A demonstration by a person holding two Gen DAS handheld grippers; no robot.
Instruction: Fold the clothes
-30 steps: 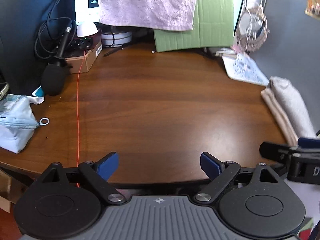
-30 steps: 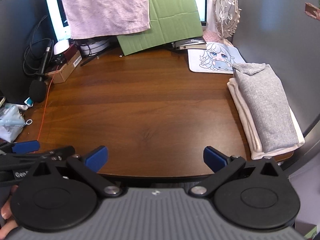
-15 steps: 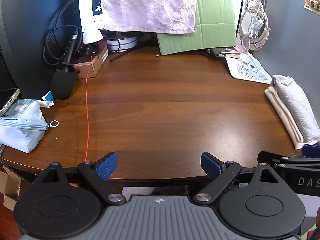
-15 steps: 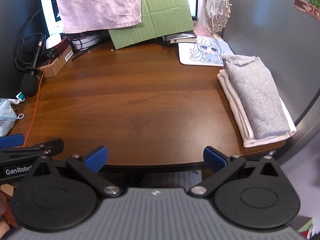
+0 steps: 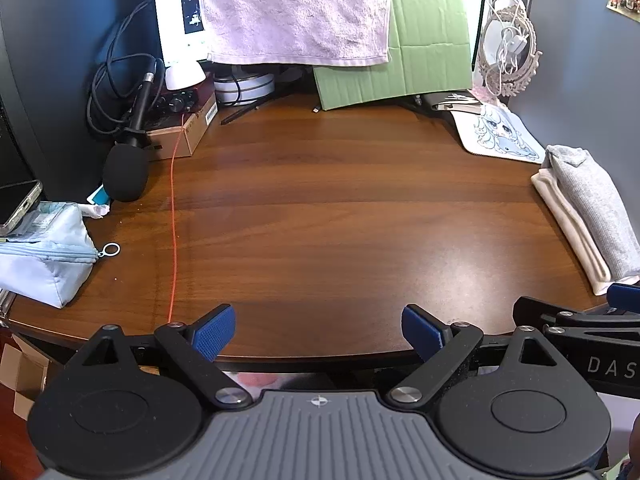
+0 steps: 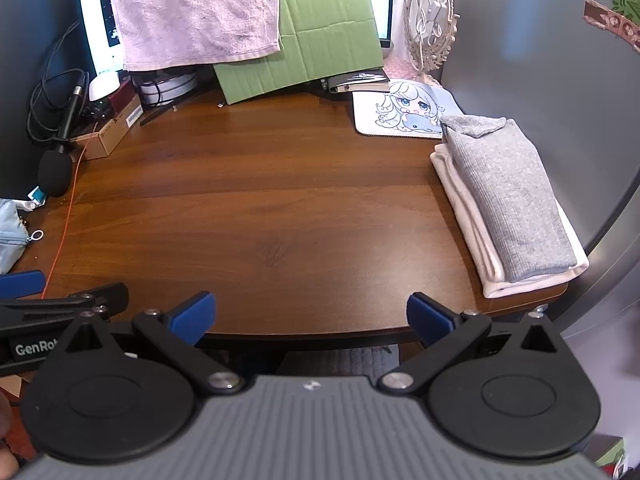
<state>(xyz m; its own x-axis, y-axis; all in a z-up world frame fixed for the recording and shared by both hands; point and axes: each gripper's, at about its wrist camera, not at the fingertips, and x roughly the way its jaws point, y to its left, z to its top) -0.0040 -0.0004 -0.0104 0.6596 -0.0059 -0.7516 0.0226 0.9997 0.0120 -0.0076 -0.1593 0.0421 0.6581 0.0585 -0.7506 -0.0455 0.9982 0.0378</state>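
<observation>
A home desk: monitor (image 5: 176,12), microphone (image 5: 128,156), anime mousepad (image 6: 404,114).

Readable: "DAS", white capitals cut by the frame edge, on the black right claw (image 5: 592,332) body seen in the left wrist view. "GenRo", white letters also cut off, on the black left claw (image 6: 52,312) body in the right wrist view. Barcode label on the cardboard box (image 5: 188,136) side, digits too small to read. Monitor (image 5: 180,12) text too small to read.
</observation>
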